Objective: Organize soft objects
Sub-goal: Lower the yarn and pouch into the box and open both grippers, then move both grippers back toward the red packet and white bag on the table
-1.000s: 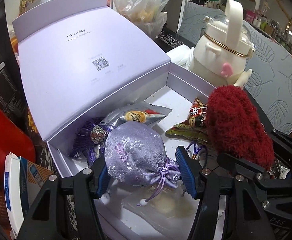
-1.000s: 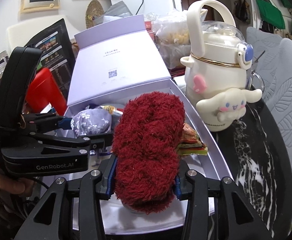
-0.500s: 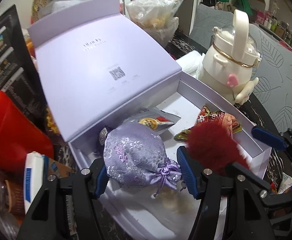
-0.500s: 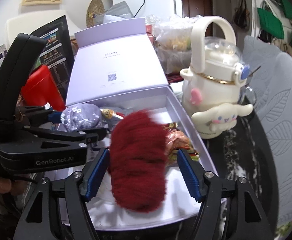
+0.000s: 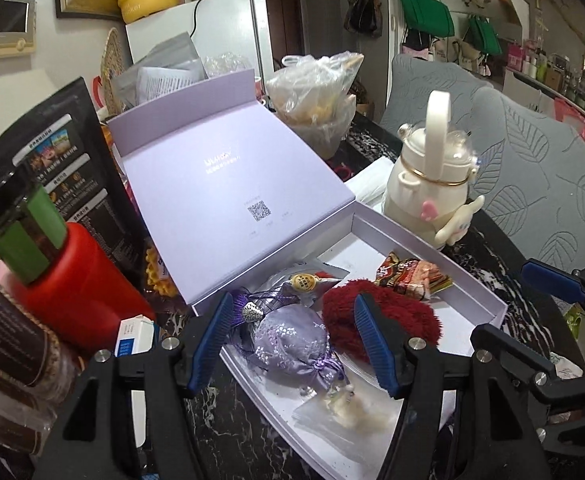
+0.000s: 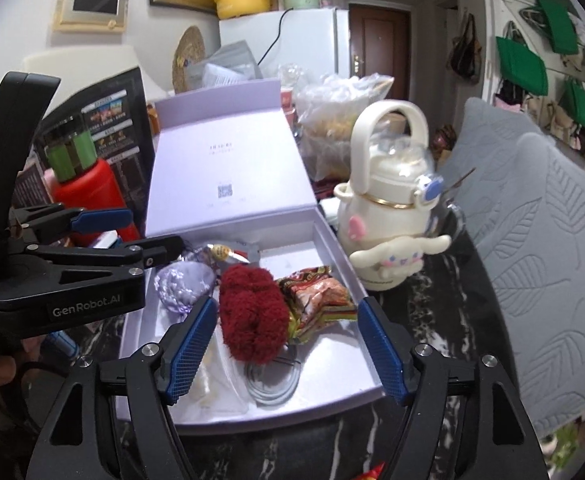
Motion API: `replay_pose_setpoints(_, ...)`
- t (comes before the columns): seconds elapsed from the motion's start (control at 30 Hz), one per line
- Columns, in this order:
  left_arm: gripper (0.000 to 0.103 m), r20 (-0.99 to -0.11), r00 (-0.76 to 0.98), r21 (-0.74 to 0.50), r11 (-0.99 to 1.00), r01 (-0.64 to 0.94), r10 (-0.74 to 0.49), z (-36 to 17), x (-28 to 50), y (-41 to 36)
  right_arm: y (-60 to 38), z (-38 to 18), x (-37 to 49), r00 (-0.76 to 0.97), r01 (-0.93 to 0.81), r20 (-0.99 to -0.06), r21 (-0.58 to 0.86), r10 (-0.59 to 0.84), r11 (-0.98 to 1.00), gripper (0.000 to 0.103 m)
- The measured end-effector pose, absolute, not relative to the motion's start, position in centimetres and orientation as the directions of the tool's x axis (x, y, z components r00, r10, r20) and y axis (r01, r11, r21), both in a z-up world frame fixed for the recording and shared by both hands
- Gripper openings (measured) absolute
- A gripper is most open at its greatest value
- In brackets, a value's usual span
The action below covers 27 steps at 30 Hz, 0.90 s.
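Note:
An open lavender gift box holds the soft items. A purple brocade pouch lies in it below my left gripper, which is open; its pads stand clear of the pouch. Beside the pouch rests a dark red fuzzy bundle. My right gripper hovers above that bundle. Its jaws are opening and the pads do not touch it.
The box also holds a red snack packet, a silver sachet, a clear bag and a coiled cable. A cream cartoon bottle stands right of it and a red canister left. A plastic bag sits behind.
The right gripper opened and let go of the red fuzzy bundle, which dropped into the box. Both grippers rose and drew back; the pouch stayed in the box.

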State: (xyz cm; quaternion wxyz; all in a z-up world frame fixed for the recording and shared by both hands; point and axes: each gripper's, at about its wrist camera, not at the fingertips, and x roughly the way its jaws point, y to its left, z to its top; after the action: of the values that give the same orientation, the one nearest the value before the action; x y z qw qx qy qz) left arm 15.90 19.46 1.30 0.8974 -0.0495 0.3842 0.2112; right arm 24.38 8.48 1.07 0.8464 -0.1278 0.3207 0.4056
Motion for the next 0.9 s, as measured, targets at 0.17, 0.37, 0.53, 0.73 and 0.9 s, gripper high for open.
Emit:
replay_pose_setpoints(0.17,0.063,-0.679,0.650,0.066,0.911,-0.407,0.340,3.3,14.1,18.1,6.8,3.3,22.9,0.529,-0.751,-0.598,0.001,0.602,0.660,0.074)
replay_pose_setpoints(0.37,0.064,-0.624,0.701,0.059,0.916,-0.398,0.345,6.3,11.3,16.2,4.3,5.9,21.2,0.551,-0.736,-0.552,0.031,0.626,0.676,0.074)
replay_pose_setpoints(0.53,0.070,-0.577,0.742,0.042,0.920,-0.389,0.340,8.3,8.9,14.7,2.4,8.0,18.8,0.582,-0.733,-0.510,0.010,0.634,0.681,0.074)
replay_pose_setpoints(0.73,0.070,-0.543,0.772,0.037,0.927,-0.372,0.331,9.8,6.2,12.9,0.4,9.7,16.2,0.609,-0.723,-0.474,-0.003,0.636,0.690,0.077)
replay_pose_setpoints(0.9,0.070,-0.533,0.784,0.041,0.935,-0.353,0.319,10.6,4.1,11.4,-1.2,10.7,14.1,0.625,-0.717,-0.452,-0.011,0.636,0.697,0.082)
